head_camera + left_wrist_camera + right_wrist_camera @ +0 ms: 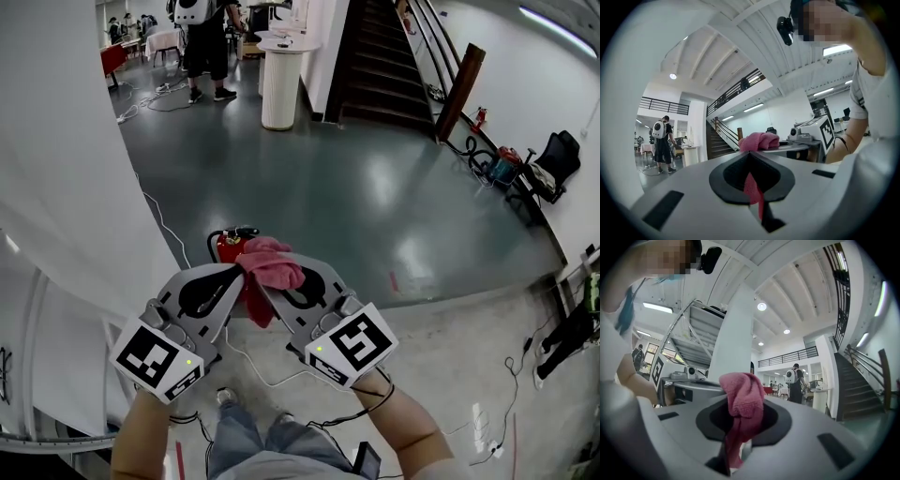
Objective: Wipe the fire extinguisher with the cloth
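Two grippers being held tip to tip at 6 o'clock of head view. Thin strip of pink cloth (273, 263) being pinched by left gripper (232, 279), jaws nearly together. Thicker fold of same cloth being clamped by right gripper (274, 292), bunch rising above jaws. Red fire extinguisher (226, 247) being partly hidden under cloth, on grey floor (375, 206), at 12 o'clock of grippers. Person with backpack (204, 33) being seen far off at 11 o'clock.

Grey left hand-held gripper (238, 273) (black-and-white marker cube (159, 360))
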The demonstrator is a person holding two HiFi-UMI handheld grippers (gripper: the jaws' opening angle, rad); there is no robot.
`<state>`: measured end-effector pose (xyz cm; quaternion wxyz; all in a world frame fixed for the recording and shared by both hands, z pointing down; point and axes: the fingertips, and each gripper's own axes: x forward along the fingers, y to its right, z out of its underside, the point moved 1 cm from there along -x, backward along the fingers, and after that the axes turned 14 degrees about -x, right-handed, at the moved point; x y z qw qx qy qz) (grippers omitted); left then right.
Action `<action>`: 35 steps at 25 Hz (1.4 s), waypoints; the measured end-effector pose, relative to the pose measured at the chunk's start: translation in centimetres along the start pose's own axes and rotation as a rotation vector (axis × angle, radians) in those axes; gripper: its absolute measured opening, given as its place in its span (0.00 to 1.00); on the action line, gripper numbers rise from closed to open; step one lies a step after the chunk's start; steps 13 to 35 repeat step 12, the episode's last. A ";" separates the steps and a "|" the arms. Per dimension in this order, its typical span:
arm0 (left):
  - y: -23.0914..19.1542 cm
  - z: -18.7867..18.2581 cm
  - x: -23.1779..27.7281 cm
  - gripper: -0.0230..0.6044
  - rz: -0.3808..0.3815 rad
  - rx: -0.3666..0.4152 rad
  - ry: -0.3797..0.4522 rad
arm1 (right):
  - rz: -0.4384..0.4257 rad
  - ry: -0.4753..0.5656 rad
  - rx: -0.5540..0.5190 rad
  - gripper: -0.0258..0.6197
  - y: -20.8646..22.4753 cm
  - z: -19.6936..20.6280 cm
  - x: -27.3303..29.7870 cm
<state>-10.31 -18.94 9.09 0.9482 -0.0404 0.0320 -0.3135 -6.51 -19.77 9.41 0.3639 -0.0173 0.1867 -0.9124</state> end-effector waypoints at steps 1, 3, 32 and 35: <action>0.3 -0.5 0.0 0.05 -0.002 -0.004 0.001 | 0.000 0.001 0.003 0.16 0.2 -0.6 -0.3; 0.9 -1.3 0.1 0.05 -0.006 -0.015 0.006 | 0.001 0.003 0.006 0.16 0.5 -1.4 -0.8; -1.1 -0.4 0.3 0.05 0.012 -0.006 0.021 | 0.008 0.008 -0.011 0.16 0.4 -0.2 1.1; -1.1 -0.4 0.3 0.05 0.012 -0.006 0.021 | 0.008 0.008 -0.011 0.16 0.4 -0.2 1.1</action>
